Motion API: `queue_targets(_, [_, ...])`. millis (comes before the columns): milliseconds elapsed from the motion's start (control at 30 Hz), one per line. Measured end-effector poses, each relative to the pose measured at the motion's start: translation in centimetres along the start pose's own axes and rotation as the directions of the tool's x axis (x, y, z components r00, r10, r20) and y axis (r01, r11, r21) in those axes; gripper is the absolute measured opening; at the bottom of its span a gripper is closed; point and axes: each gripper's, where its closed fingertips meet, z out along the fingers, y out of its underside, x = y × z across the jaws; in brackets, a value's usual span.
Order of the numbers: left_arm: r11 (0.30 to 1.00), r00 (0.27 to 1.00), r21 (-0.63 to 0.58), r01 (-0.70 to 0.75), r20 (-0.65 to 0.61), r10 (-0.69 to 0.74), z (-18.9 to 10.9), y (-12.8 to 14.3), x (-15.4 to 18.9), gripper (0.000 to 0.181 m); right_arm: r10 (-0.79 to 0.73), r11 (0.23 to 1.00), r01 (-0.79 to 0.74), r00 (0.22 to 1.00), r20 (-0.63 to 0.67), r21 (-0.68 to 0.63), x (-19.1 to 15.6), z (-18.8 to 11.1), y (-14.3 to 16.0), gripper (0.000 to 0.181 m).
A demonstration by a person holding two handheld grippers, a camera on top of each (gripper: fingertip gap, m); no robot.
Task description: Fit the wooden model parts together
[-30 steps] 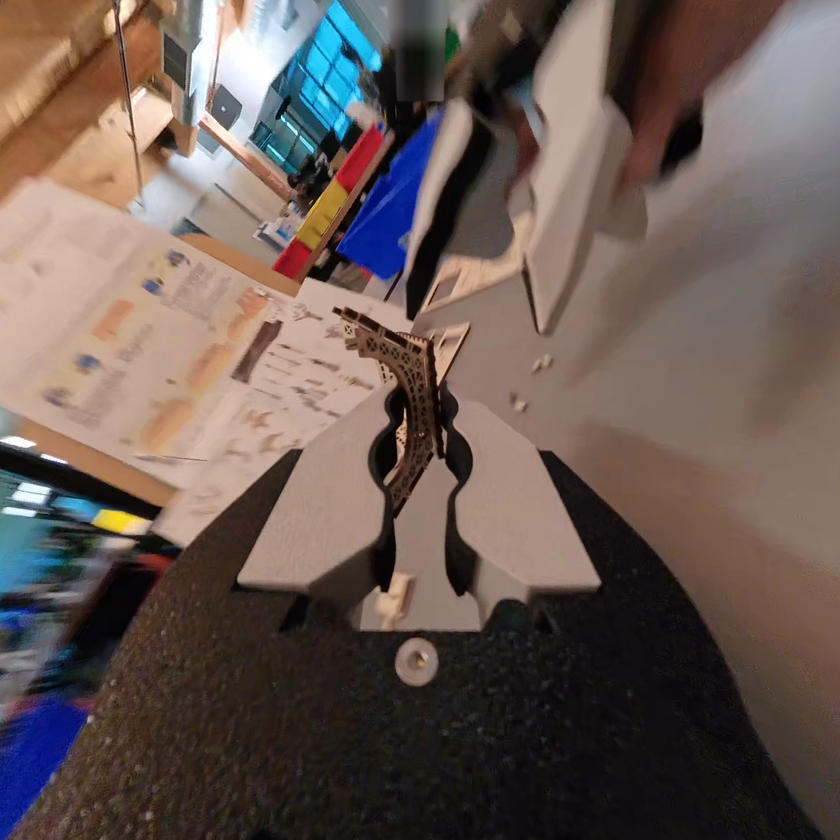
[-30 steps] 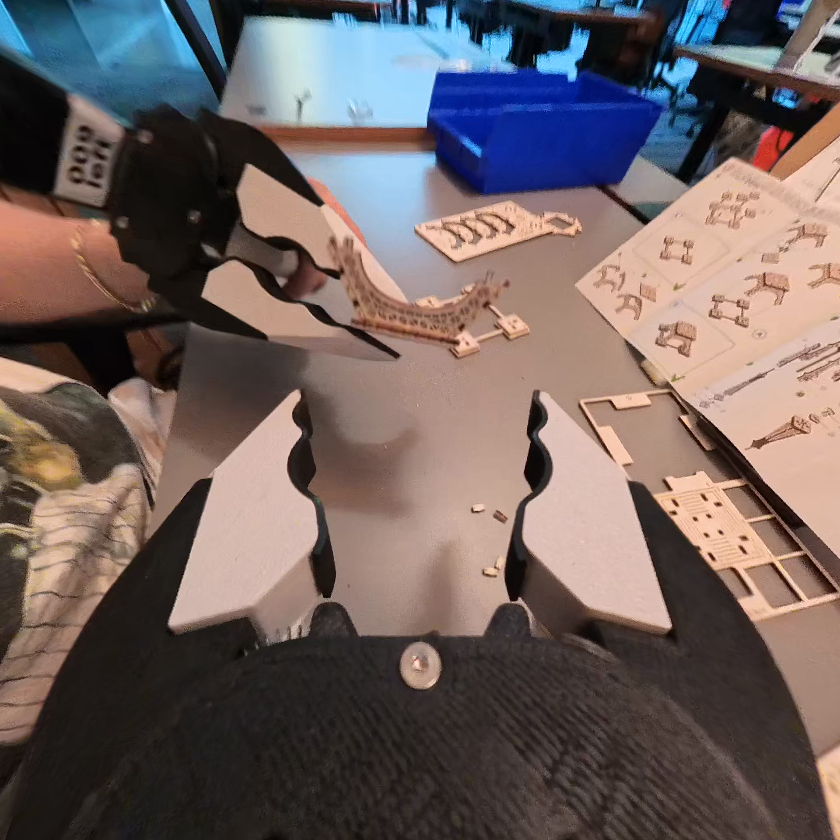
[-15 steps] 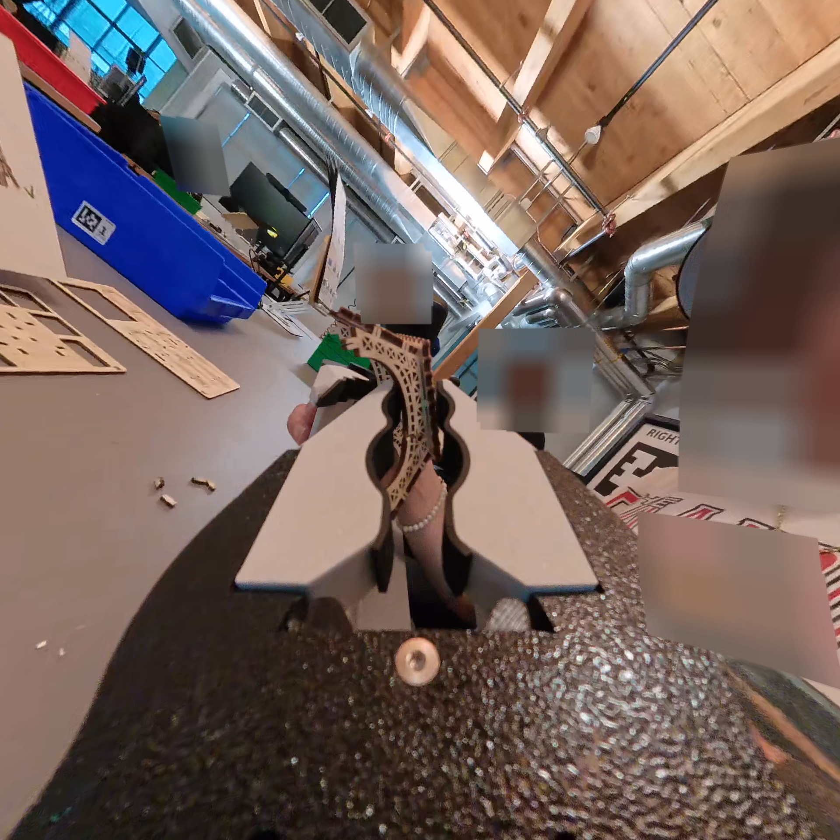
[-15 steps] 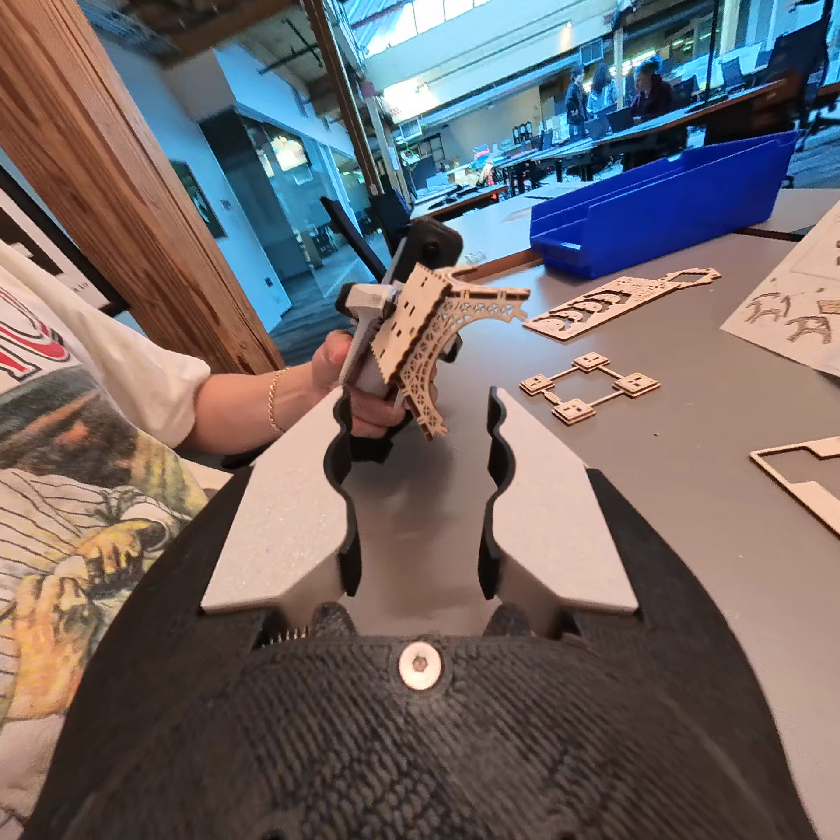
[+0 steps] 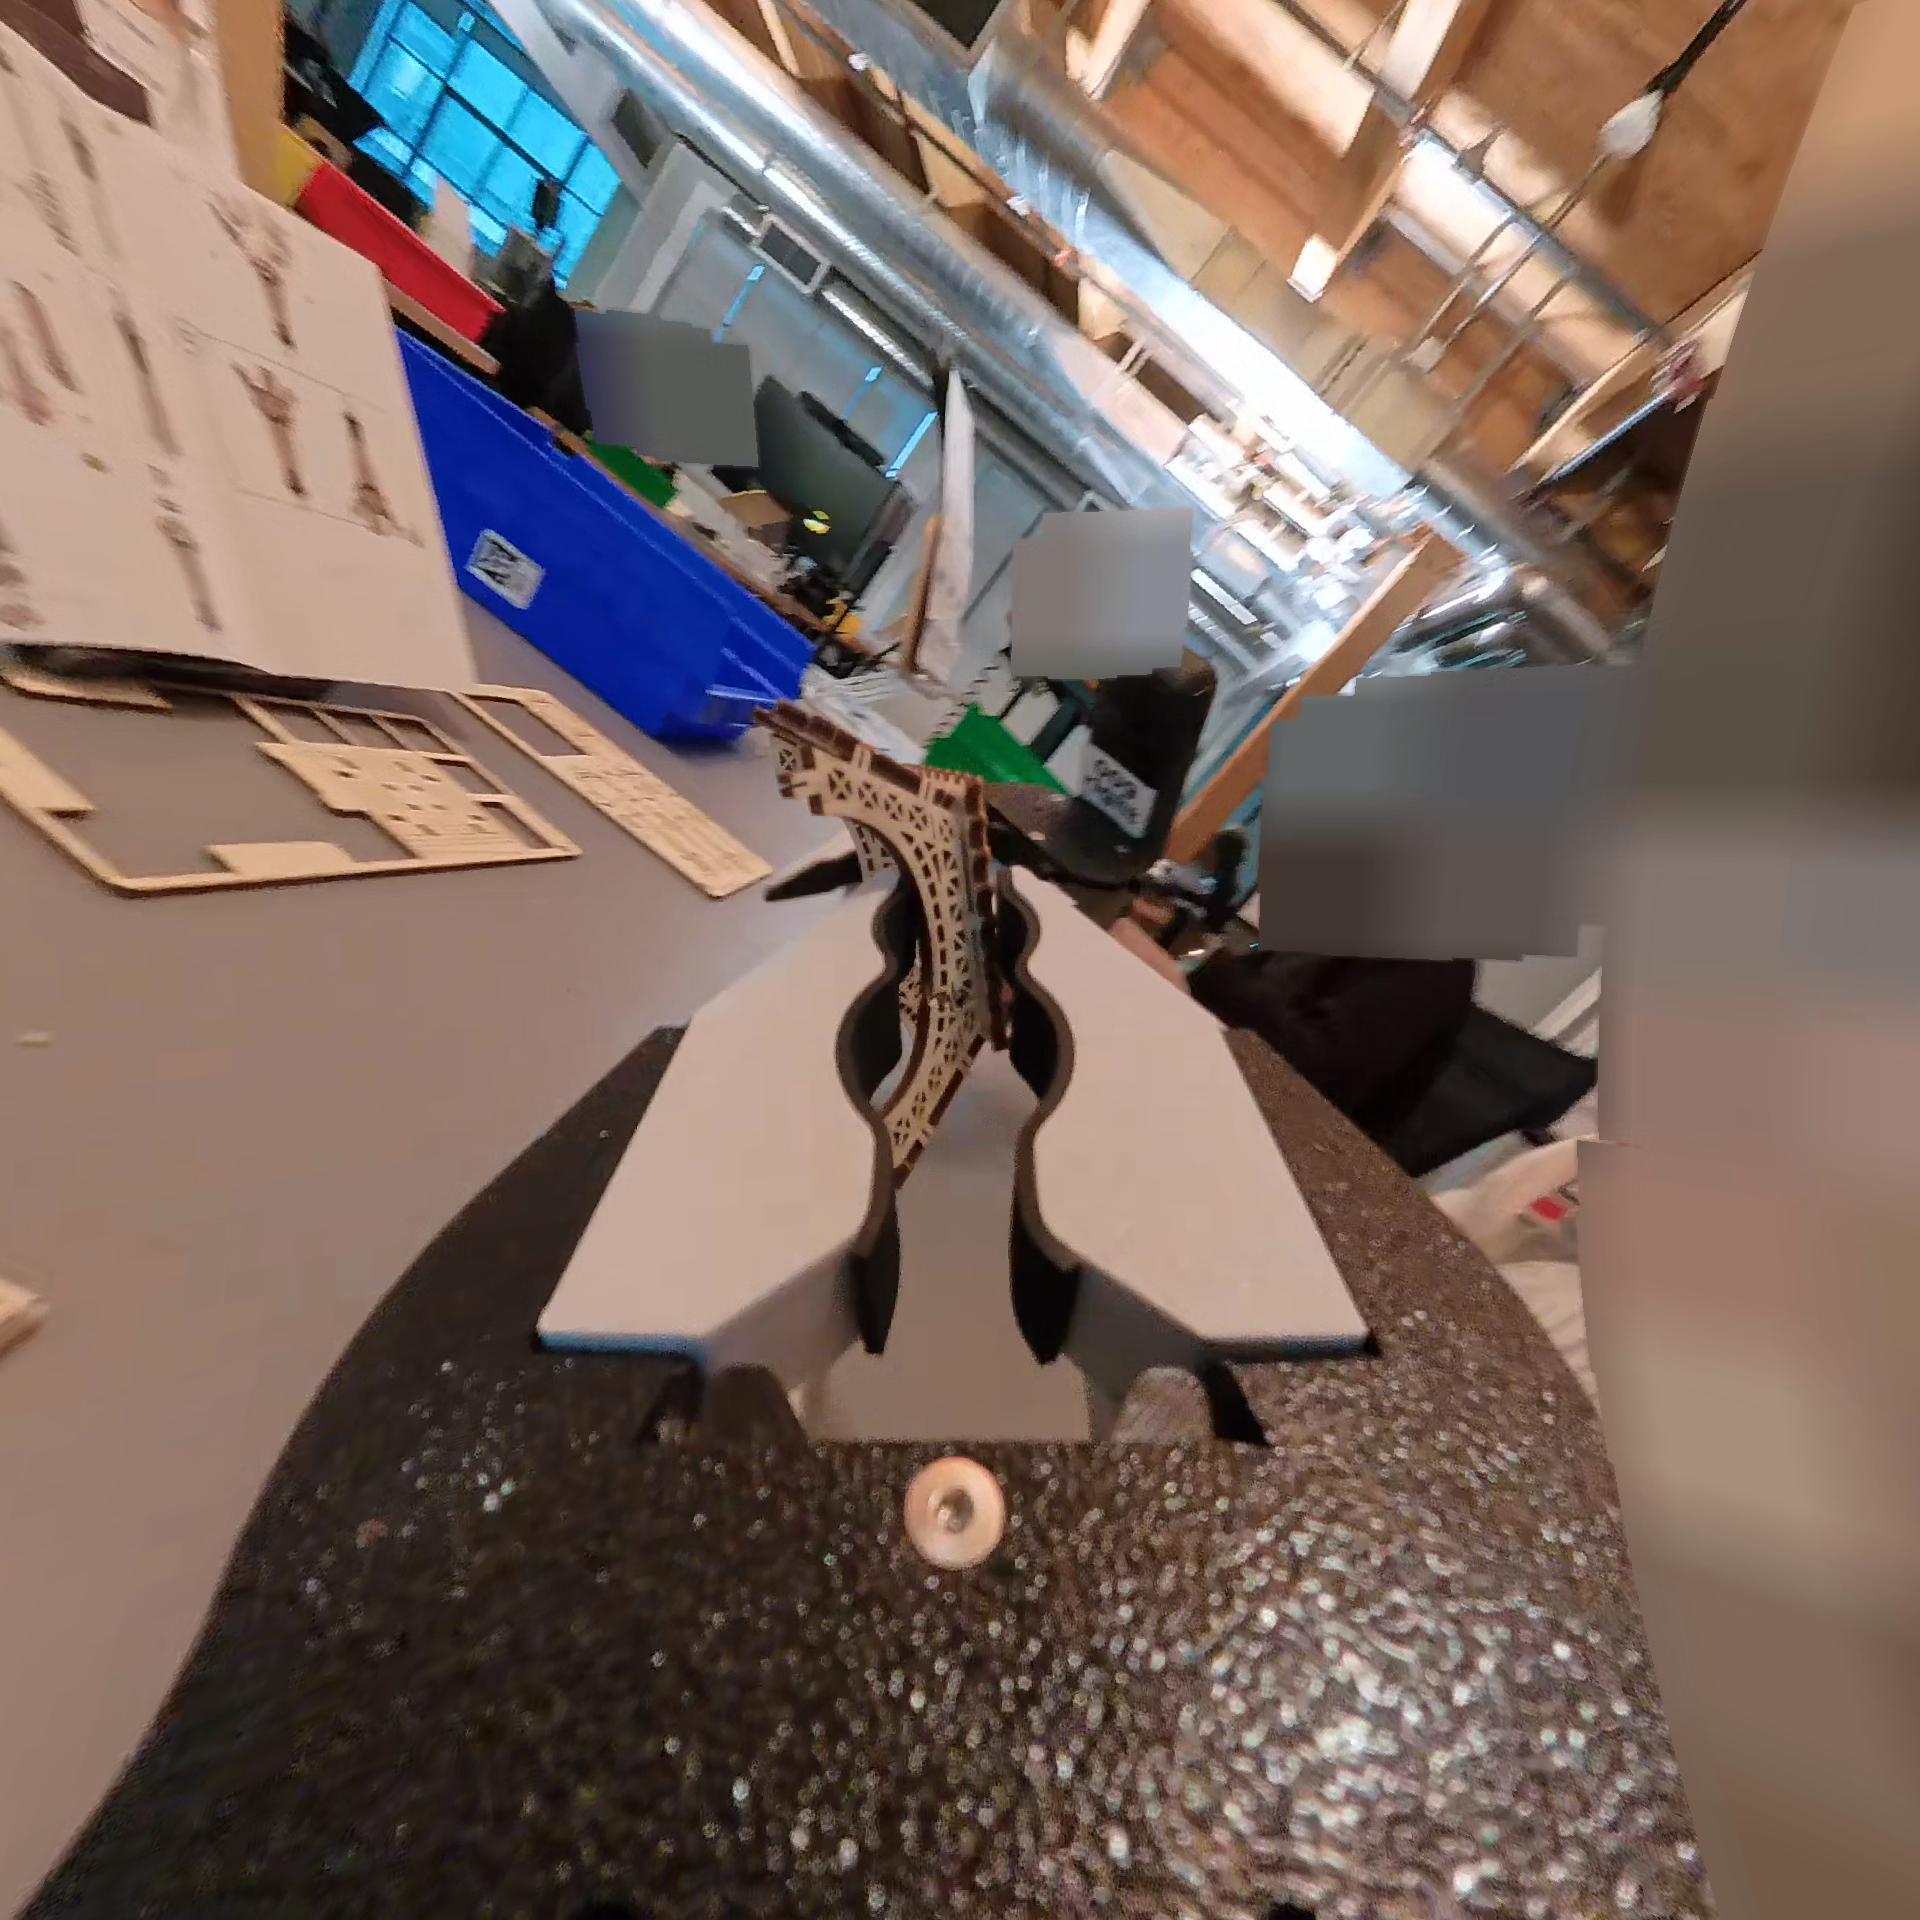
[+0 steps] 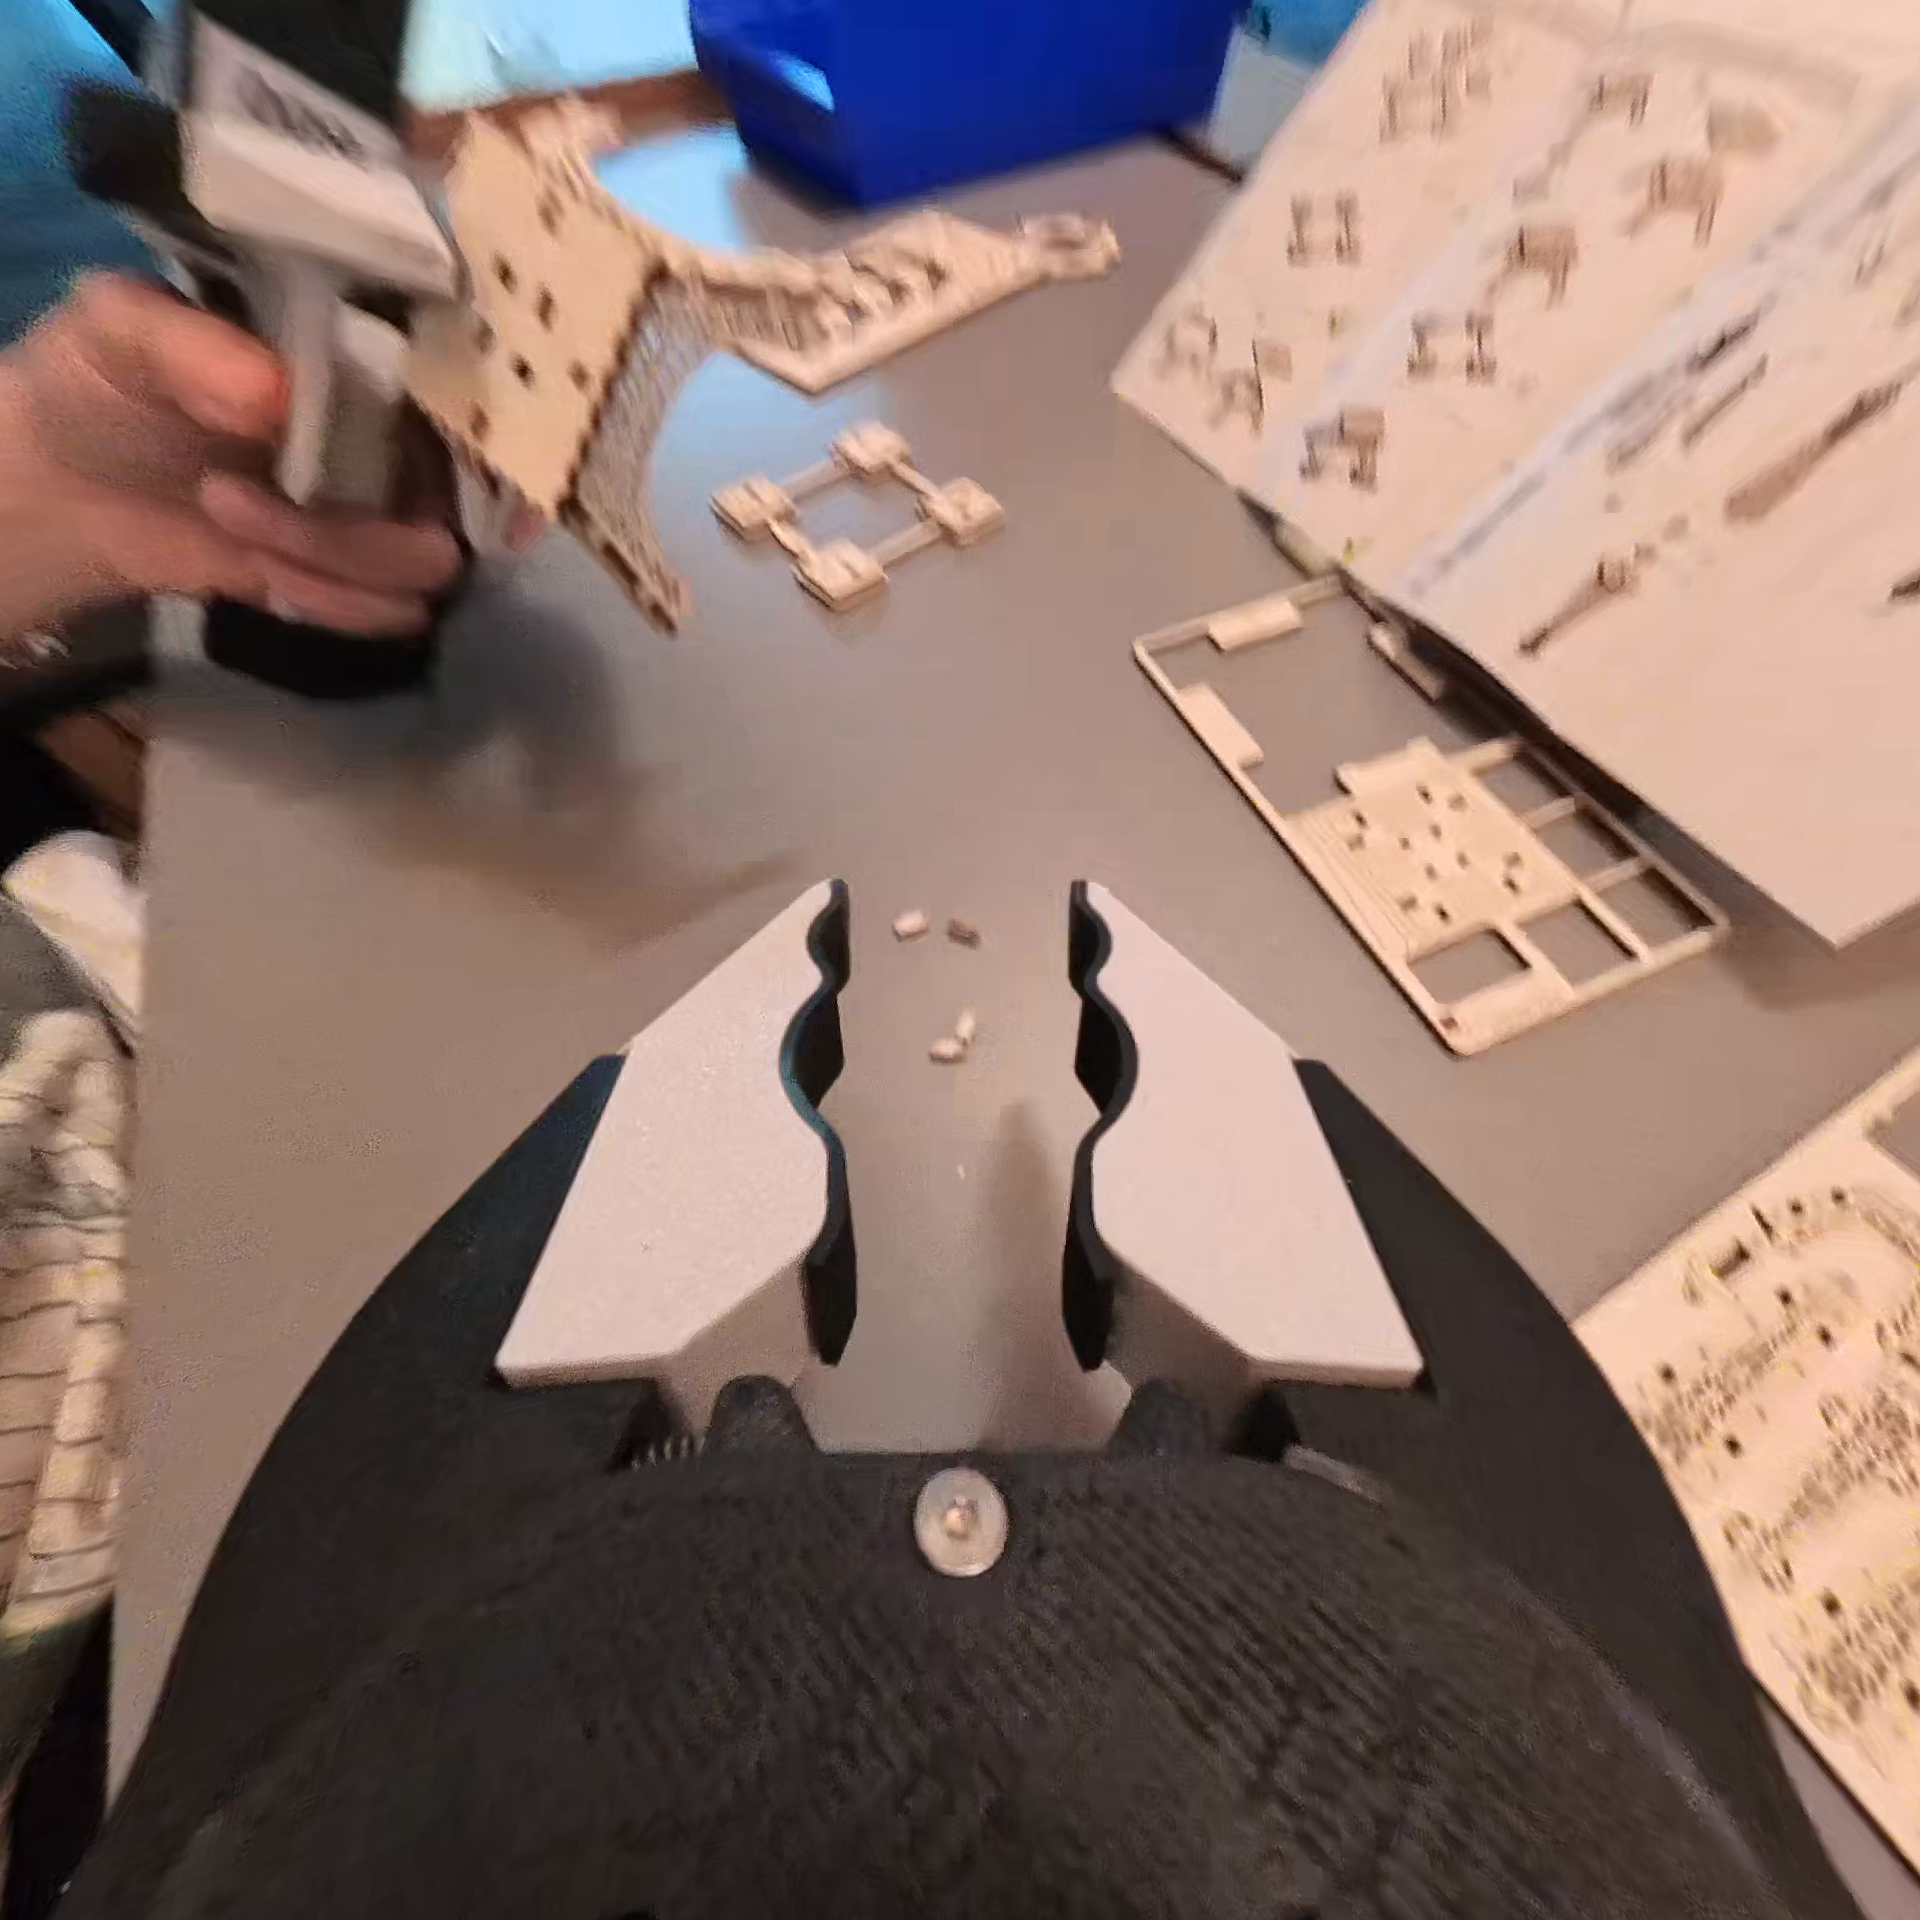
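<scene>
L gripper [image 5: 940, 997] has its jaws pinching the lattice tower section [image 5: 914, 914], raised off the bench [image 6: 623, 1039] prob. so its slots face the next part, while R gripper [image 6: 958, 1049], jaws spread w/ nothing between, hovers low nr the square base frame [image 6: 857, 514], likely next.

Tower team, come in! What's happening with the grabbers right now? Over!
Left gripper shut on tower piece, held off the table. Right gripper open, empty, over wood scraps. Square base waits on table, nothing blocking it.
</scene>
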Motion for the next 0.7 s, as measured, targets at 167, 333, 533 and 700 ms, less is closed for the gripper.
queue_targets(167, [0.97, 0.963, -0.06, -0.237, 0.116, 0.242, -0.4, -0.3, -2.1, 0.011, -0.041, 0.971, 0.031, 0.998, -0.038, -0.238, 0.4, 1.3, 4.3, 0.027])
queue_targets(333, [0.934, 0.928, -0.079, -0.349, 0.108, 0.356, -0.2, -0.7, -2.6, 0.011, -0.046, 0.962, 0.043, 0.999, -0.004, -0.27, -0.9, 1.1, 4.9, 0.015])
queue_targets(533, [0.921, 0.914, -0.057, -0.386, 0.11, 0.39, 0.1, -2.0, -3.9, 0.011, 0.069, 0.957, -0.096, 0.992, -0.107, -0.272, -0.5, 2.0, 5.1, 0.017])
queue_targets(700, [0.911, 0.904, -0.057, -0.408, 0.11, 0.412, 0.0, -2.1, -4.1, 0.011, 0.081, 0.949, -0.118, 0.988, -0.133, -0.293, -0.6, 2.0, 5.7, 0.012])
